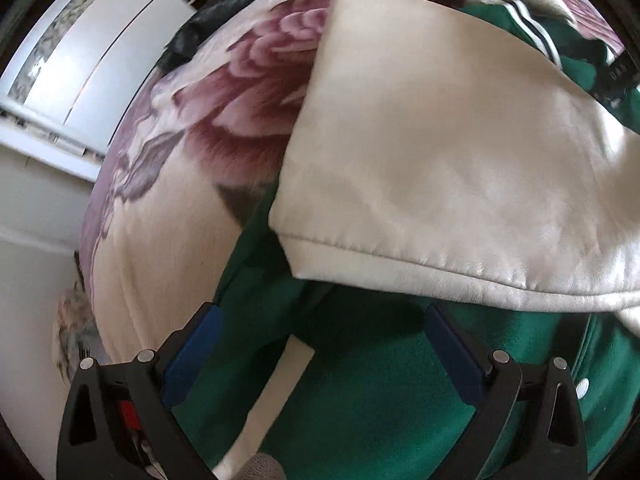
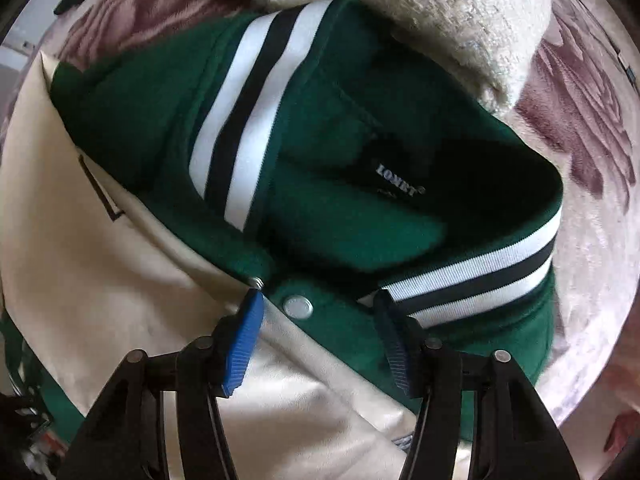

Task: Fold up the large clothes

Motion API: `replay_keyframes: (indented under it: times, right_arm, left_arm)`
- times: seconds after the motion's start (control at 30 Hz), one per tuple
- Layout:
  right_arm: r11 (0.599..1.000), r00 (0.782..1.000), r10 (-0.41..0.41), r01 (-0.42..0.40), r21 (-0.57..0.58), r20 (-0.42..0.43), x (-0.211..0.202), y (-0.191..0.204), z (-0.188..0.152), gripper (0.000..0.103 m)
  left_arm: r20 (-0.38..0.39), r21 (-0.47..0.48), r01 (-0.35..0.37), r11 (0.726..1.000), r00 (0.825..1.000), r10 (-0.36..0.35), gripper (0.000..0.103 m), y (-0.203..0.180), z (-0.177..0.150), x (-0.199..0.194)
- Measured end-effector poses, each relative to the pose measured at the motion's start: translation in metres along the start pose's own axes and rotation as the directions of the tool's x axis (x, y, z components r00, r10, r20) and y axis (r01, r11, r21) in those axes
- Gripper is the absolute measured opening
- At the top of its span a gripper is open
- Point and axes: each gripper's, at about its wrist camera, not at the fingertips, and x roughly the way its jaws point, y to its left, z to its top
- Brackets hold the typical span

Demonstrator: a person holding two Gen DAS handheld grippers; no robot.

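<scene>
A green varsity jacket [image 2: 332, 216] with cream sleeves lies on a floral blanket [image 2: 592, 200]. Its collar [image 2: 248, 120] has white and black stripes, and a white snap [image 2: 298, 307] shows on the placket. My right gripper [image 2: 318, 312] is open just above the collar and snap, holding nothing. In the left wrist view a cream sleeve [image 1: 440, 152] lies folded across the green body [image 1: 360, 380]. My left gripper [image 1: 324, 332] is open over the green cloth near the sleeve's hem, holding nothing.
The pink floral blanket [image 1: 168, 128] covers the bed. A fluffy cream blanket [image 2: 460, 16] is bunched beyond the collar. A white cabinet [image 1: 92, 52] stands past the bed's left edge, with a dark item [image 1: 224, 8] beside it.
</scene>
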Motion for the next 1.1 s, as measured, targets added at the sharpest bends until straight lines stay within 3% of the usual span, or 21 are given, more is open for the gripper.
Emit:
replay_keyframes:
  times: [0.03, 0.07, 0.13, 0.2, 0.23, 0.27, 0.3, 0.33, 0.37, 0.4, 0.47, 0.63, 0.7, 0.83, 0.9, 0.93, 0.97, 1.0, 1.03, 1.07, 1.1]
  right_arm:
    - [1.000, 1.000, 0.029, -0.029, -0.011, -0.003, 0.000, 0.003, -0.001, 0.009]
    - [1.000, 1.000, 0.010, -0.010, -0.025, 0.003, -0.001, 0.007, -0.003, 0.000]
    - [0.996, 0.996, -0.053, 0.057, -0.063, 0.067, -0.008, 0.011, -0.009, 0.000]
    - [0.994, 0.986, -0.107, 0.109, -0.007, 0.127, -0.013, -0.005, -0.009, 0.000]
    - [0.995, 0.987, -0.093, 0.089, 0.036, 0.133, -0.014, -0.018, -0.007, 0.000]
    - [0.996, 0.993, -0.016, 0.005, 0.091, 0.120, -0.016, -0.034, -0.005, 0.000]
    - [0.973, 0.984, 0.135, -0.154, 0.171, 0.116, -0.019, -0.055, -0.006, 0.000]
    - [0.930, 0.958, 0.249, -0.278, 0.240, 0.143, -0.028, -0.073, -0.012, 0.001]
    - [0.893, 0.938, 0.301, -0.341, 0.294, 0.173, -0.039, -0.090, -0.022, 0.009]
    - [0.862, 0.925, 0.319, -0.373, 0.343, 0.204, -0.054, -0.110, -0.039, 0.031]
    - [0.820, 0.912, 0.325, -0.404, 0.405, 0.252, -0.080, -0.146, -0.078, 0.056]
    - [0.776, 0.962, 0.155, -0.260, 0.575, 0.225, -0.098, -0.232, -0.170, 0.056]
    - [0.691, 0.964, 0.161, -0.263, 0.674, 0.211, -0.081, -0.266, -0.204, 0.056]
    - [0.543, 0.927, 0.290, -0.364, 0.756, 0.238, -0.029, -0.273, -0.241, 0.057]
    - [0.462, 0.879, 0.400, -0.438, 0.771, 0.260, -0.001, -0.263, -0.251, 0.058]
    - [0.392, 0.841, 0.458, -0.481, 0.784, 0.287, 0.014, -0.259, -0.259, 0.058]
    - [0.331, 0.804, 0.483, -0.535, 0.777, 0.347, 0.023, -0.254, -0.264, 0.034]
    - [0.344, 0.809, 0.463, -0.540, 0.769, 0.361, 0.020, -0.250, -0.263, 0.015]
    - [0.413, 0.842, 0.423, -0.509, 0.755, 0.336, 0.015, -0.245, -0.257, 0.012]
    - [0.548, 0.894, 0.333, -0.442, 0.710, 0.300, -0.001, -0.238, -0.248, 0.007]
    - [0.624, 0.923, 0.263, -0.385, 0.680, 0.282, -0.011, -0.235, -0.245, 0.007]
  left_arm:
    - [0.000, -0.023, -0.001, 1.000, 1.000, 0.001, 0.103, 0.002, -0.001, 0.000]
    - [-0.001, -0.044, 0.000, 0.999, 1.000, 0.000, 0.103, 0.003, -0.002, -0.001]
    - [-0.005, -0.060, -0.004, 0.998, 1.000, 0.004, 0.103, 0.002, -0.003, -0.001]
    - [0.000, -0.054, -0.018, 0.998, 1.000, 0.018, 0.103, 0.000, -0.005, -0.004]
    - [0.008, -0.052, -0.023, 0.998, 1.000, 0.023, 0.103, -0.002, -0.005, -0.007]
    - [0.019, -0.049, -0.026, 0.998, 0.999, 0.027, 0.103, -0.003, -0.004, -0.012]
    - [0.037, -0.047, -0.021, 0.999, 0.999, 0.023, 0.103, -0.004, -0.005, -0.019]
    - [0.052, -0.044, -0.014, 0.999, 0.999, 0.016, 0.103, -0.006, -0.005, -0.025]
    - [0.069, -0.039, -0.007, 0.999, 0.998, 0.010, 0.103, -0.008, -0.006, -0.033]
    - [0.085, -0.037, 0.000, 0.999, 0.996, 0.003, 0.103, -0.011, -0.007, -0.040]
    - [0.104, -0.043, 0.033, 0.999, 0.994, -0.028, 0.103, -0.017, -0.011, -0.056]
    - [0.116, -0.056, 0.084, 0.995, 0.990, -0.078, 0.103, -0.048, -0.029, -0.086]
    - [0.105, -0.050, 0.085, 0.995, 0.991, -0.080, 0.103, -0.062, -0.036, -0.089]
    - [0.027, -0.018, 0.106, 0.994, 0.994, -0.106, 0.103, -0.096, -0.056, -0.079]
    - [-0.006, -0.004, 0.119, 0.993, 0.993, -0.119, 0.103, -0.109, -0.066, -0.073]
    - [-0.014, 0.005, 0.121, 0.993, 0.993, -0.121, 0.103, -0.114, -0.070, -0.072]
    - [-0.019, 0.017, 0.122, 0.992, 0.992, -0.122, 0.103, -0.118, -0.073, -0.071]
    - [-0.018, 0.025, 0.126, 0.992, 0.992, -0.125, 0.103, -0.120, -0.075, -0.071]
    - [-0.017, 0.033, 0.135, 0.990, 0.991, -0.135, 0.103, -0.121, -0.077, -0.071]
    - [-0.017, 0.039, 0.142, 0.989, 0.990, -0.141, 0.103, -0.122, -0.078, -0.071]
    - [-0.016, 0.041, 0.145, 0.989, 0.989, -0.144, 0.103, -0.121, -0.078, -0.071]
